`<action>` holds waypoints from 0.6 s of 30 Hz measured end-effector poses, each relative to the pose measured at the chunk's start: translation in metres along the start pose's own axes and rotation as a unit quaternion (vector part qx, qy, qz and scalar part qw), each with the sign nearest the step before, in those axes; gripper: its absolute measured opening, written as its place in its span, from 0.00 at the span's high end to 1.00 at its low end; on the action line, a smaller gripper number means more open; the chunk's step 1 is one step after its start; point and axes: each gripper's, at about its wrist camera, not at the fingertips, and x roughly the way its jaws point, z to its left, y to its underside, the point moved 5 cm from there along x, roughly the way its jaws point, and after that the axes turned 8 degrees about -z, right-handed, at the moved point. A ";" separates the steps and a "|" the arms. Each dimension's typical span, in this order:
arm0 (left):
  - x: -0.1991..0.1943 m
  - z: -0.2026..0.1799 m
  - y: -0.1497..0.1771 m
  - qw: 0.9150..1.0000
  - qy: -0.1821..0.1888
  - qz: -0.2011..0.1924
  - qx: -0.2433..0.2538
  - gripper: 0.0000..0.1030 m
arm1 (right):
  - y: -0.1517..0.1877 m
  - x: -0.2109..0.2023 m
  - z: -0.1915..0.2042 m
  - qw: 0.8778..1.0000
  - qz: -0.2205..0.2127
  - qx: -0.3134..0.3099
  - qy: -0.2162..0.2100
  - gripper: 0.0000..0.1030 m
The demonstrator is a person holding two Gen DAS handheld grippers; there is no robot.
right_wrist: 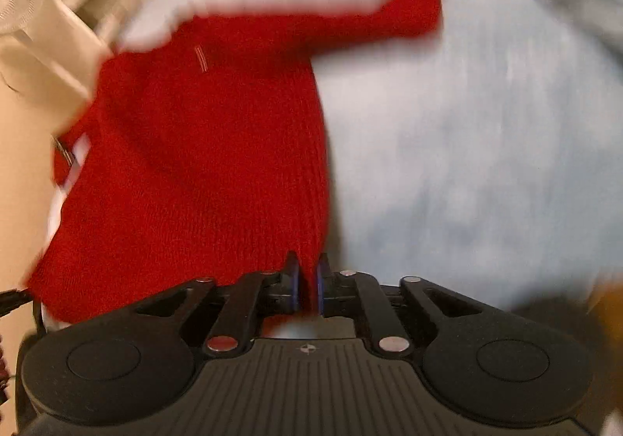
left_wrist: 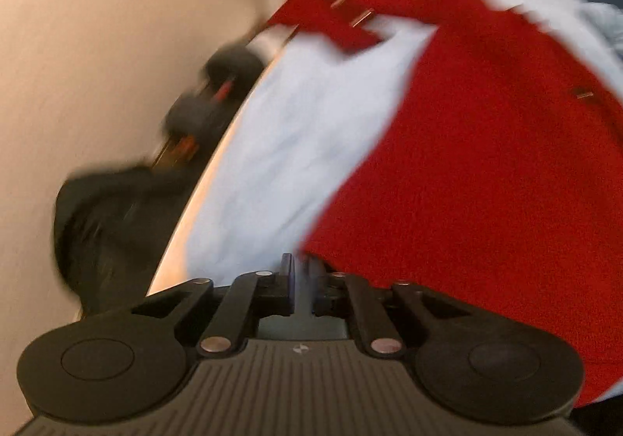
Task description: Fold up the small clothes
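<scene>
A small red knitted cardigan (left_wrist: 467, 163) hangs spread over a pale blue cloth (left_wrist: 296, 147). My left gripper (left_wrist: 301, 272) is shut on the cardigan's lower corner, at the garment's edge. In the right wrist view the same cardigan (right_wrist: 202, 163) fills the middle, one sleeve (right_wrist: 370, 15) stretched out to the right. My right gripper (right_wrist: 307, 280) is shut on the cardigan's other lower corner, red knit pinched between its blue pads. Both views are blurred by motion.
The pale blue cloth (right_wrist: 467, 163) covers the surface under the garment. A black bag with red parts (left_wrist: 128, 210) lies on the beige floor at the left. Pale furniture (right_wrist: 58, 7) stands at the upper left of the right wrist view.
</scene>
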 end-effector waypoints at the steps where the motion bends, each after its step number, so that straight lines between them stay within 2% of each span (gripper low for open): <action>1: 0.001 0.010 0.003 1.000 -0.005 0.008 -0.024 0.73 | 0.002 -0.002 -0.004 1.000 0.008 0.013 -0.002 0.79; 2: -0.005 0.017 0.003 0.999 -0.001 0.003 -0.044 0.57 | 0.000 -0.009 -0.008 1.000 -0.005 0.025 -0.016 0.77; 4: -0.018 0.025 -0.002 0.998 0.003 -0.025 -0.062 0.40 | -0.011 -0.022 -0.017 0.998 -0.036 0.045 -0.019 0.67; 6: -0.025 0.023 -0.009 0.997 0.018 -0.045 -0.060 0.33 | -0.022 -0.027 -0.023 0.997 -0.057 0.057 -0.011 0.65; 8: -0.024 0.016 -0.018 0.996 0.045 -0.055 -0.060 0.19 | -0.030 -0.025 -0.027 0.996 -0.067 0.060 -0.018 0.65; 9: -0.026 0.010 -0.021 0.995 0.056 -0.061 -0.061 0.16 | -0.033 -0.021 -0.029 0.996 -0.072 0.059 -0.018 0.65; 11: -0.022 -0.004 -0.025 0.994 0.072 -0.064 -0.059 0.08 | -0.039 -0.007 -0.032 0.995 -0.076 0.058 0.005 0.65; 13: -0.012 -0.021 -0.027 0.994 0.085 -0.050 -0.045 0.03 | -0.039 0.011 -0.035 0.996 -0.061 0.069 0.017 0.64; 14: -0.003 -0.028 -0.027 0.995 0.083 -0.040 -0.034 0.04 | -0.037 0.021 -0.035 0.996 -0.043 0.078 0.011 0.64; 15: 0.004 -0.035 -0.027 0.997 0.073 -0.034 -0.020 0.08 | -0.035 0.031 -0.034 0.996 -0.025 0.087 -0.002 0.64; 16: 0.011 -0.042 -0.026 0.998 0.056 -0.032 -0.001 0.49 | -0.033 0.038 -0.029 0.996 -0.012 0.085 -0.013 0.73; 17: 0.018 -0.045 -0.024 0.999 0.042 -0.027 0.019 0.93 | -0.031 0.041 -0.017 0.997 -0.006 0.067 -0.027 0.93; 18: 0.024 -0.046 -0.023 0.999 0.030 -0.018 0.027 0.92 | -0.029 0.040 -0.001 0.999 -0.013 0.034 -0.037 0.93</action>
